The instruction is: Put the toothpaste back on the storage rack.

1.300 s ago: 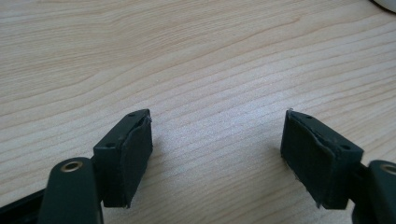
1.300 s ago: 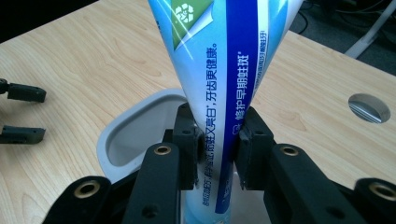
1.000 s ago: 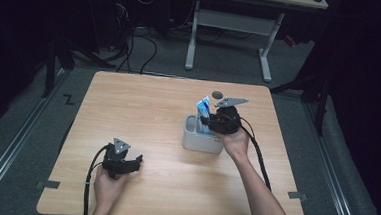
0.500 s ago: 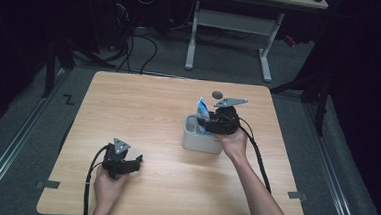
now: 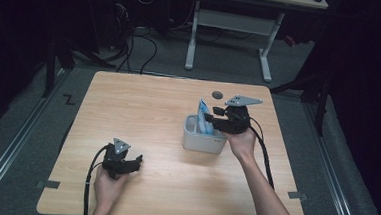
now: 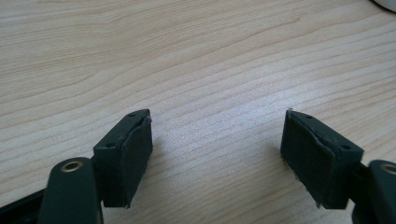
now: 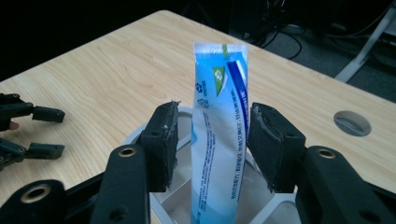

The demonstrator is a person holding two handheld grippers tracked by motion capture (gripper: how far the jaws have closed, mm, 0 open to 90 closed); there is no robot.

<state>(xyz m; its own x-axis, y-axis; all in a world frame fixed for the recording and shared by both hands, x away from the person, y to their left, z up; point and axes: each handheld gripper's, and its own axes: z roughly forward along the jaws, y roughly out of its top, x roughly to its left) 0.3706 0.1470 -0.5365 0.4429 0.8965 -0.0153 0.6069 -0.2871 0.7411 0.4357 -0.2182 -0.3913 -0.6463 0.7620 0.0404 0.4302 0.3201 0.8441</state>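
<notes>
**Toothpaste tube upright in the holder, right claw spread around it**

Where the blue-and-white plastic toothpaste tube (image 7: 219, 135) stands, its lower end sits inside a light grey, rounded plastic holder (image 5: 196, 139), and its flat crimped end points up. In the high view the tube (image 5: 204, 117) rises from the far half of the holder, which rests on the pale wooden table (image 5: 143, 109) right of the middle.

The right claw (image 7: 212, 144) has one black padded jaw on each side of the tube, at about half its height. In the right gripper view the jaws stand apart: a clear gap shows beside the left jaw, while the right jaw lies close to the tube's edge, and I cannot tell whether it touches. From above, the right claw (image 5: 213, 119) reaches over the holder from the right, held by the person's right hand (image 5: 240, 142), with a grey three-cornered plate on top and a black cable trailing back along the forearm.

The left claw (image 6: 217, 151) lies low over bare wood, its jaws wide apart with nothing between them. In the high view the left claw (image 5: 136, 162) sits near the front left of the table, well apart from the holder, in the person's left hand (image 5: 107, 185).

Beyond the holder, a small round grey grommet (image 5: 217, 94) is set into the table near its far edge. Behind the table stands a white metal desk frame (image 5: 231, 25) on the dark floor.
</notes>
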